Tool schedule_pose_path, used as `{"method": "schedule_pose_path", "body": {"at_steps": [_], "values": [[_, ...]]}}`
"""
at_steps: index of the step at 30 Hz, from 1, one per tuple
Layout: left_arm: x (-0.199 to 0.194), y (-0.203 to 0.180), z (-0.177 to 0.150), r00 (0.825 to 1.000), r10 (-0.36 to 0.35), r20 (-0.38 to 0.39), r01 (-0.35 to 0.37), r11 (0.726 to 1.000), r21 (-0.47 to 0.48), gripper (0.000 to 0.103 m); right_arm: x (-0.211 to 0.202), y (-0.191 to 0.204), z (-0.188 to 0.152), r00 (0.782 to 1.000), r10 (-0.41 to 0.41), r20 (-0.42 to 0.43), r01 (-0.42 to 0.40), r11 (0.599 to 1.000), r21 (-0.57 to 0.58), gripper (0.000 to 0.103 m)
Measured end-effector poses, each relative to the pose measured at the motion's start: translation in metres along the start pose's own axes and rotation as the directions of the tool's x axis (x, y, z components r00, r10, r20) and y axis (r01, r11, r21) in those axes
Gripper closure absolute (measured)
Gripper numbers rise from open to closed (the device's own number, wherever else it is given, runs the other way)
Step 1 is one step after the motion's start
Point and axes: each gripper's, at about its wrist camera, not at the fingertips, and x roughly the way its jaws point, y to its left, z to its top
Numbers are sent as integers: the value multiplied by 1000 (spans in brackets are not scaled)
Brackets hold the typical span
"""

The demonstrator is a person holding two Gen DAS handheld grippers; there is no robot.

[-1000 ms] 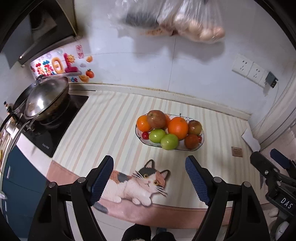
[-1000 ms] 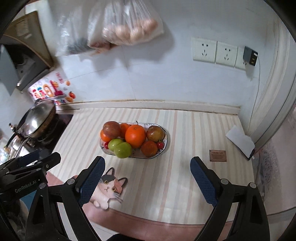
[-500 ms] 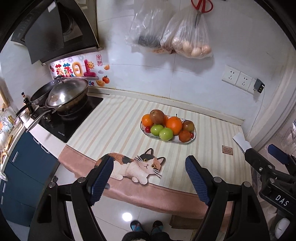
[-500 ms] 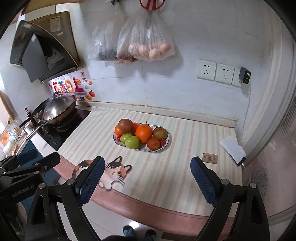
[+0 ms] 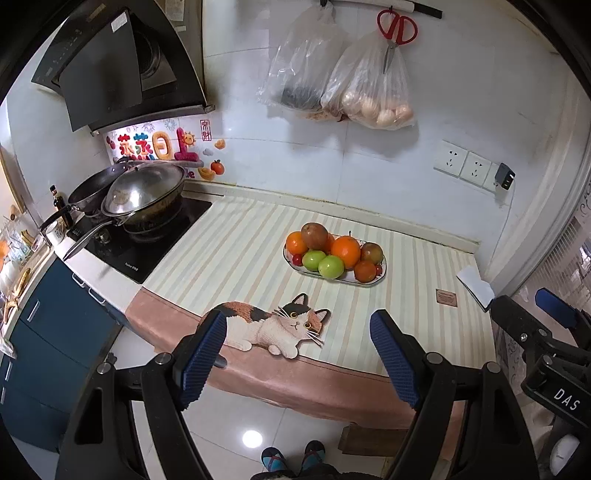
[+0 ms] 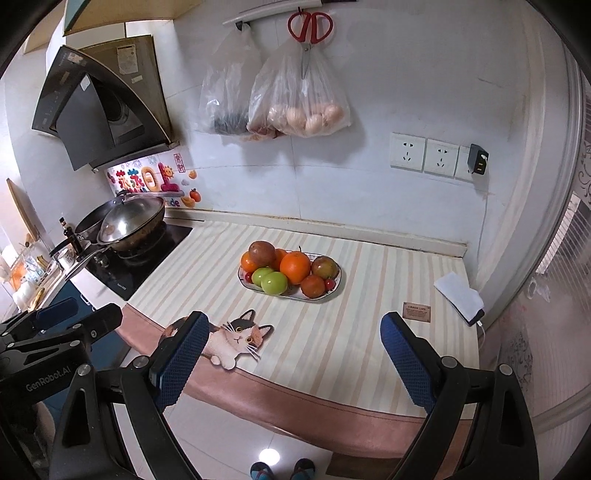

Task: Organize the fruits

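A white oval plate (image 5: 382, 271) (image 6: 338, 282) sits on the striped counter mat. It holds a pile of fruit: oranges (image 5: 345, 252) (image 6: 294, 267), green apples (image 5: 331, 266) (image 6: 274, 283), reddish-brown fruits (image 5: 314, 236) (image 6: 262, 253) and small red cherry tomatoes (image 5: 296, 259) (image 6: 330, 283). My left gripper (image 5: 299, 360) is open and empty, held well back from the counter above the floor. My right gripper (image 6: 295, 360) is open and empty, also back from the counter edge. Each gripper shows at the edge of the other's view.
A wok with lid (image 5: 144, 192) sits on a black cooktop (image 5: 147, 243) at left. A cat picture (image 5: 273, 326) marks the mat's front edge. A white block (image 6: 460, 297) and small brown tag (image 6: 416, 312) lie at right. Bags (image 5: 369, 85) and scissors (image 5: 397, 31) hang on the wall.
Both grippers have pulled back and up from the counter. The plate of fruit looks smaller and farther, and the floor and my feet now show. Jaws stayed open.
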Motion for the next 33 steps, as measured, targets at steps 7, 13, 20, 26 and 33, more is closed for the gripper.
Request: {"method": "schedule_pose_path", "body": {"at_steps": [7,13,20,26,33], "values": [[-2,-5,-1,1000,-9,2,9,1000,10,24,-7,0,0,1000,7,12,-7,1000,24,4],[13,-7,5,1000,14,-2,-14,1000,18,2,17,-6,7,1000,24,-1,-24,999,40,4],[46,-5,21,998,48,-32,-47,999,9,1,51,-9,22,1000,-1,-11,1,1000,25,1],[68,-3,34,997,71,-43,-71,997,6,1,75,-7,35,1000,-15,-13,15,1000,15,1],[84,-2,44,994,94,-48,-94,996,11,1,102,-5,46,999,-25,-22,25,1000,11,1]]}}
